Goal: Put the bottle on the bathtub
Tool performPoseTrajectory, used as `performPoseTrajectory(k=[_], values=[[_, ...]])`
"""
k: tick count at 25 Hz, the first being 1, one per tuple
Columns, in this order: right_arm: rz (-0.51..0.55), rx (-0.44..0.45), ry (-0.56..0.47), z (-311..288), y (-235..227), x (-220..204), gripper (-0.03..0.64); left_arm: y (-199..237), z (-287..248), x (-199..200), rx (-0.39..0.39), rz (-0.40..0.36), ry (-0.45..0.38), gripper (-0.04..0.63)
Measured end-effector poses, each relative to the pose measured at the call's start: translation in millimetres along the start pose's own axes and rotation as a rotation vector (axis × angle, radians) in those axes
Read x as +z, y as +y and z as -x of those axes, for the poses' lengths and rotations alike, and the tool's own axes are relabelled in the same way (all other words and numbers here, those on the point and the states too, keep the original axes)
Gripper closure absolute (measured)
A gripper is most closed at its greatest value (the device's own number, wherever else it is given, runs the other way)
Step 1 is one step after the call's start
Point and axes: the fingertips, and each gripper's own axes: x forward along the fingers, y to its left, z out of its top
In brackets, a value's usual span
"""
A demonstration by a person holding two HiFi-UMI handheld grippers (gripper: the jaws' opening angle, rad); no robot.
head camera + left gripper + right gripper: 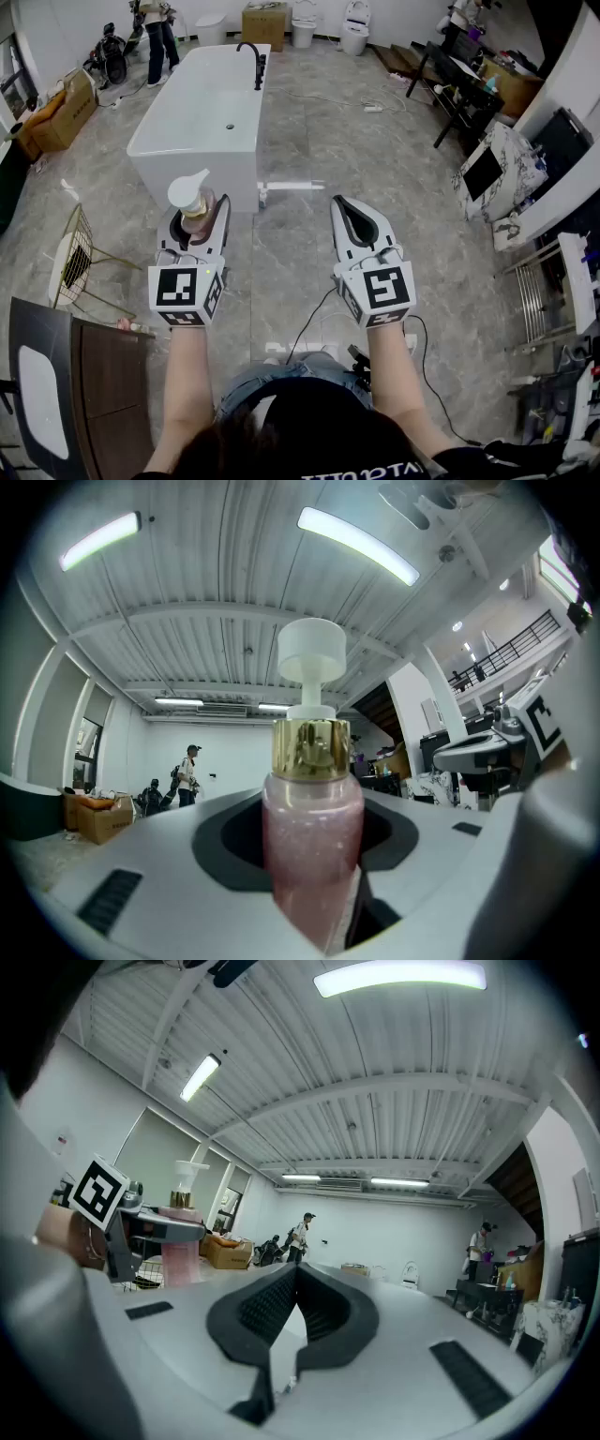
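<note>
A pink pump bottle with a gold collar and white pump head stands upright between the jaws of my left gripper, which is shut on it. In the left gripper view the bottle fills the middle, its pump pointing up. The white bathtub with a black tap lies ahead on the floor, beyond the left gripper. My right gripper is held level beside the left one, shut with nothing in it; in the right gripper view its tips meet, and the bottle shows at left.
A wire chair and dark cabinet stand at my left. Cardboard boxes sit left of the tub, a person stands behind it. Toilets line the back wall. A black table and marble unit are at right.
</note>
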Motion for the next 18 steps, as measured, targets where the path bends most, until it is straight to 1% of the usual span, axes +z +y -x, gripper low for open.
performPoseTrajectory(k=[4, 9, 15, 18], values=[[0.005, 0.000, 0.029, -4.7, 6.2, -10.0, 0.601, 5.8, -2.1, -7.3, 0.004, 0.013, 0.006, 0.390], [0.002, -0.003, 0.035, -17.8, 7.7, -14.3, 0.601, 13.2, -11.6, -12.2, -0.005, 0.020, 0.006, 0.389], [-0.066, 0.002, 0.015, -40.5, -4.6, -15.9, 0.601, 21.8, -31.5, -14.3, 0.000, 0.027, 0.005, 0.390], [-0.063, 0.000, 0.019, -60.2, -17.0, -24.1, 0.601, 28.1, -50.0, -20.0, 0.005, 0.025, 0.011, 0.389]])
